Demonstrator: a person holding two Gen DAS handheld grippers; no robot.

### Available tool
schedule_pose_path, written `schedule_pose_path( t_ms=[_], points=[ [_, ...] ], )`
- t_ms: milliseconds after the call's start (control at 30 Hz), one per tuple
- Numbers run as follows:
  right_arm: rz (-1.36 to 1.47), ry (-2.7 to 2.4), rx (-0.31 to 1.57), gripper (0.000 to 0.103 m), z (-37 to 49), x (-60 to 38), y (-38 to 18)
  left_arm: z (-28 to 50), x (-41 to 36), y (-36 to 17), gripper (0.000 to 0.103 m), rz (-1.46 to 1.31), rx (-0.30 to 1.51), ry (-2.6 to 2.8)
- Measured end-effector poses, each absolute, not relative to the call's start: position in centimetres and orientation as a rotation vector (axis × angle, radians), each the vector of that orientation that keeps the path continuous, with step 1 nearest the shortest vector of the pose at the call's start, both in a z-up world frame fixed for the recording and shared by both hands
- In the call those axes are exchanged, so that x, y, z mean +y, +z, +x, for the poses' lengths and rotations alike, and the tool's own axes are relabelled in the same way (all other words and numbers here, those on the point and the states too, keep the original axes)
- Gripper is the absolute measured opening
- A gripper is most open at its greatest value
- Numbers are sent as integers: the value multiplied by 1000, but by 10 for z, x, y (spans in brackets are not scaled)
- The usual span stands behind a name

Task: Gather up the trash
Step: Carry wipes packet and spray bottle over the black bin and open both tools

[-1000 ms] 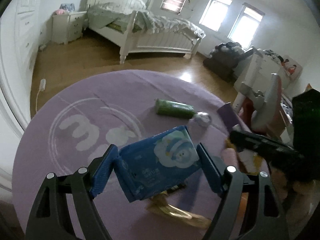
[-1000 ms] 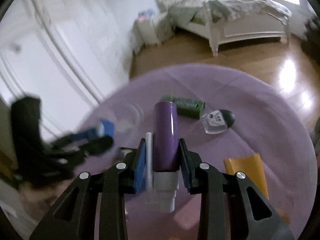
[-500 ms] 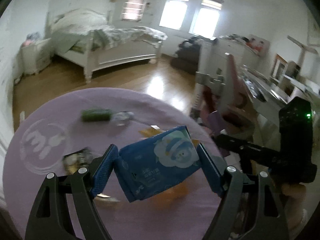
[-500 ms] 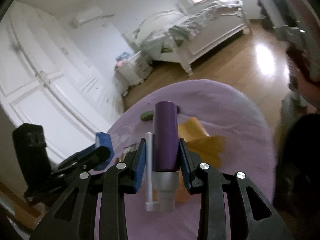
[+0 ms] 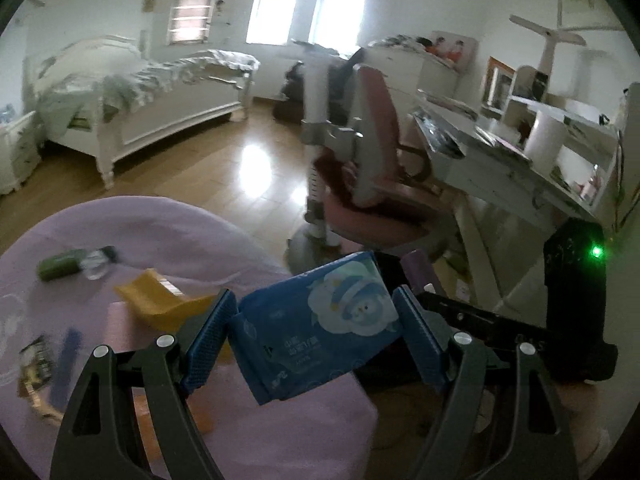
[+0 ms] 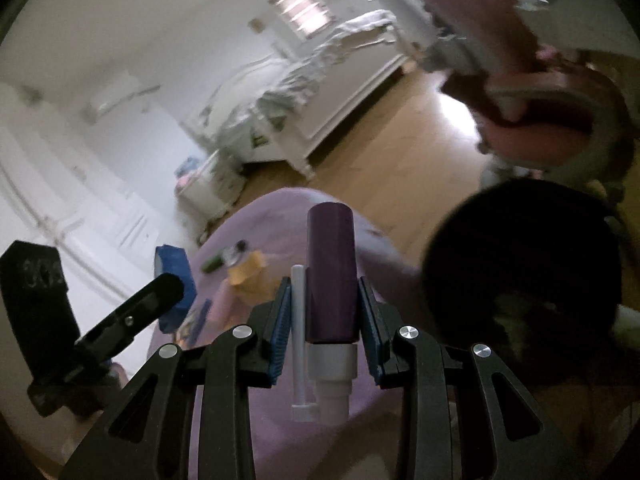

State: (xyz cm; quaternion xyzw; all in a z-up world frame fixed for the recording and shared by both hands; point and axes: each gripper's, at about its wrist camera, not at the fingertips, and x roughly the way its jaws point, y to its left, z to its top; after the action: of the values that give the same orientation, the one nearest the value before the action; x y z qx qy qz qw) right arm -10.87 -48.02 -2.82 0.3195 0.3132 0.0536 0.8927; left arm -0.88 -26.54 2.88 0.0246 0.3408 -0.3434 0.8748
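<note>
Both grippers loaded, carrying trash off the round purple rug (image 5: pixel 168 236).
Left gripper (image 5: pixel 316 326) clamps blue plastic wipes packet (image 5: pixel 320 316); right gripper (image 6: pixel 325 312) pinches purple cylindrical pump bottle (image 6: pixel 330 276). Keep both grips firm and release only right above the black round bin (image 6: pixel 520 268). Bin interior dark; rug litter blurred.

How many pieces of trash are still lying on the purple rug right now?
5, maybe more hidden: green tube, clear bottle, yellow packet, blue strip, dark wrapper. Grippers hide part of the purple rug.
</note>
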Motion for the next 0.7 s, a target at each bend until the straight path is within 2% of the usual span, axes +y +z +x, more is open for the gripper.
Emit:
schedule_pose_path(
  t_ms=[233, 700],
  points=[
    [743, 5, 658, 32, -124, -534, -60, 2, -314, 2, 79, 29, 796, -795],
    [835, -76, 740, 32, -117, -575, -119, 18, -382, -51, 79, 84, 925, -844]
  ],
)
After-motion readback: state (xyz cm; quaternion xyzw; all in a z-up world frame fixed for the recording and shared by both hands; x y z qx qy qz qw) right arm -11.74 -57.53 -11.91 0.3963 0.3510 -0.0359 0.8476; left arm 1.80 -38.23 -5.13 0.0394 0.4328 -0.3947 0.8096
